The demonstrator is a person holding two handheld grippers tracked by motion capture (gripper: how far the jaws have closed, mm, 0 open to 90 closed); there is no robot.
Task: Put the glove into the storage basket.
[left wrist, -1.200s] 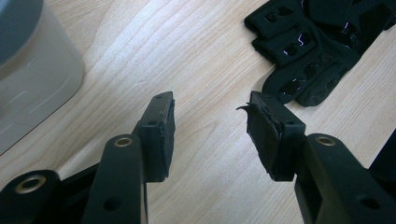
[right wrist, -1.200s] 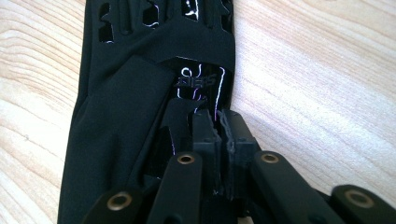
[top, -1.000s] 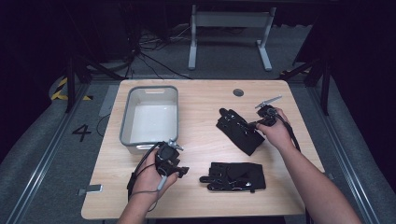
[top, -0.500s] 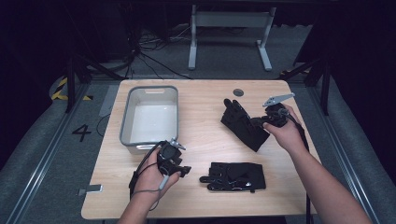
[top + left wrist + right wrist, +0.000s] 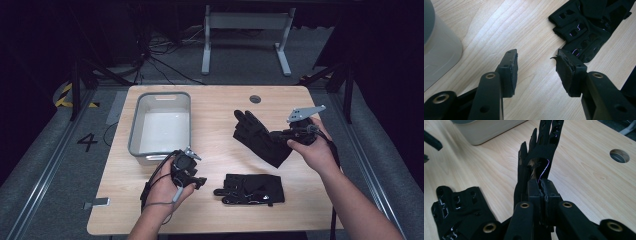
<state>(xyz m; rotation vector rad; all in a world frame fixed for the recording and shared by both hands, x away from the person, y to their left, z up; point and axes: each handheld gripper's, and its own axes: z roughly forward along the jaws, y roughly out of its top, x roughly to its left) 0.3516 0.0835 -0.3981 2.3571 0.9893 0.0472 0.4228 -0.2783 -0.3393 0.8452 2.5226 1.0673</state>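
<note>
Two black gloves are in play. One glove (image 5: pixel 256 135) (image 5: pixel 537 157) hangs lifted above the table at the right, its fingers pointing toward the bin, and my right gripper (image 5: pixel 285 134) (image 5: pixel 541 188) is shut on its cuff. The other glove (image 5: pixel 250 189) (image 5: pixel 589 27) (image 5: pixel 459 212) lies flat near the front edge. My left gripper (image 5: pixel 196 181) (image 5: pixel 536 67) hovers low just left of that flat glove, open, with bare wood between its pads.
A grey bin (image 5: pixel 161 125) stands empty at the left half of the wooden table (image 5: pixel 215 100); its corner (image 5: pixel 439 55) is close to my left gripper. A round cable hole (image 5: pixel 255 99) (image 5: pixel 619 155) sits near the far edge.
My right gripper has lifted the held glove and carried it right and slightly toward the far side; the glove now hangs stretched out. The left gripper and the flat glove have stayed put.
</note>
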